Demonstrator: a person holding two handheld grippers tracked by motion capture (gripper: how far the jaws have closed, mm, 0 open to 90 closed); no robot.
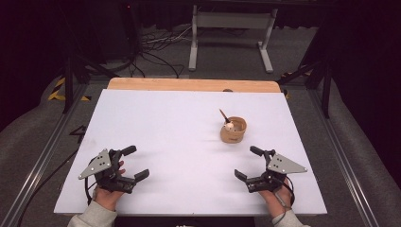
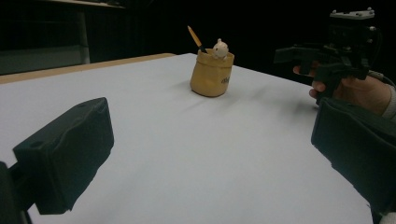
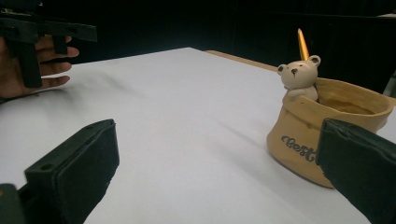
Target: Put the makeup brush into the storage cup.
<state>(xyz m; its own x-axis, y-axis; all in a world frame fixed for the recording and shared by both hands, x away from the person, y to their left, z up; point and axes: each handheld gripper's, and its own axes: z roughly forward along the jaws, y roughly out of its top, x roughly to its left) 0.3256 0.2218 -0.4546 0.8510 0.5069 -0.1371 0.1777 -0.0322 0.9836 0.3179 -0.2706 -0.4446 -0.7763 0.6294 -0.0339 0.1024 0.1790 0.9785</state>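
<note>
A tan sack-shaped pot [image 1: 233, 131] stands on the white tabletop [image 1: 170, 127], right of centre. A small white bear figure [image 3: 299, 77] sits at its rim and an orange-tipped stick [image 3: 303, 44] leans inside it. My left gripper [image 1: 136, 162] rests near the front left edge, open, with nothing between its jaws. My right gripper [image 1: 247, 162] rests near the front right, open and empty, a short way in front of the pot. In the right gripper view the pot [image 3: 303, 144] lies close, just beyond the right jaw. The left gripper view shows the pot [image 2: 211, 73] far off.
A wooden strip [image 1: 189, 84] runs along the table's far edge. Beyond it, white frame legs [image 1: 231, 33] and loose cables [image 1: 156, 47] lie on the grey floor. Metal rails [image 1: 42, 156] flank the table on both sides.
</note>
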